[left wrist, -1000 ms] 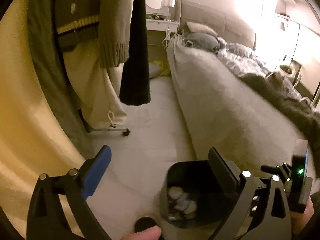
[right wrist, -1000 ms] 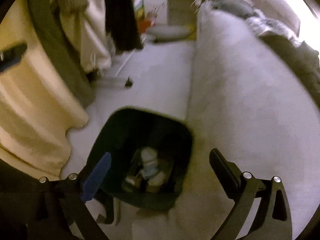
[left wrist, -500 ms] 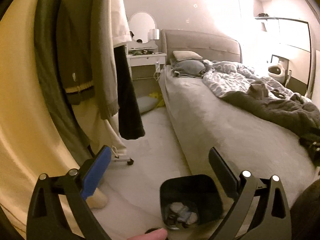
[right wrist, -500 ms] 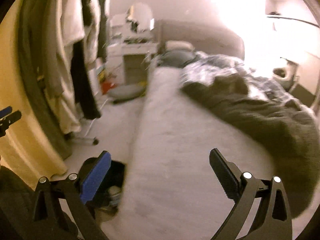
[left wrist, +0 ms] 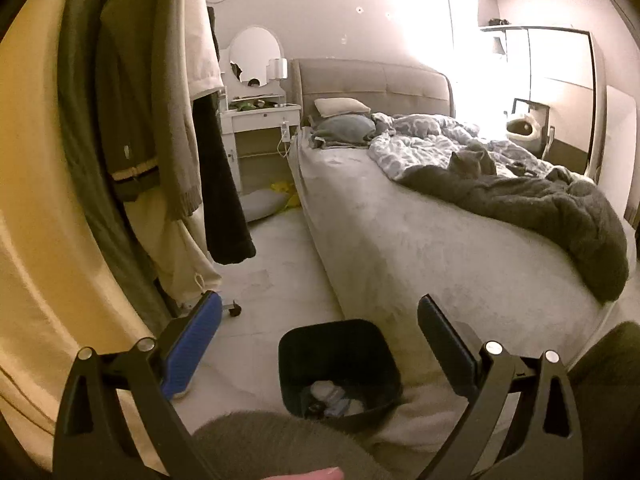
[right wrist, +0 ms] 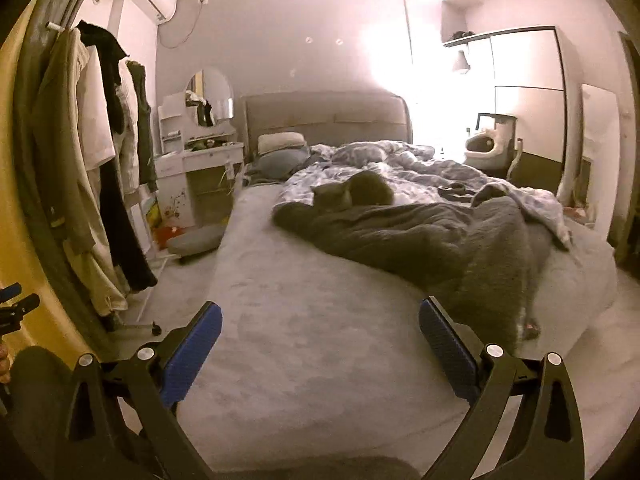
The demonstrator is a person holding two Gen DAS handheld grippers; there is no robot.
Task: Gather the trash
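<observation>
A black trash bin [left wrist: 339, 372] stands on the floor at the foot corner of the bed, holding crumpled white trash [left wrist: 330, 396]. My left gripper [left wrist: 318, 340] hovers above and in front of it, open, nothing between its fingers. In the right wrist view my right gripper [right wrist: 320, 344] is open and empty over the grey bed sheet [right wrist: 304, 320]; the bin is out of that view. A small dark object [right wrist: 452, 190] lies on the duvet far back; what it is cannot be told.
A grey cat [right wrist: 348, 194] lies on the bed by a dark blanket [right wrist: 440, 248]. Hanging clothes on a wheeled rack [left wrist: 160, 140] line the left. A white vanity [left wrist: 260, 120] and a floor cushion [left wrist: 262, 204] sit at the aisle's far end.
Both grippers rose and tilted up from the bin. The right view swung from looking down into the bin to facing across the bed; the left view now takes in the whole room.
</observation>
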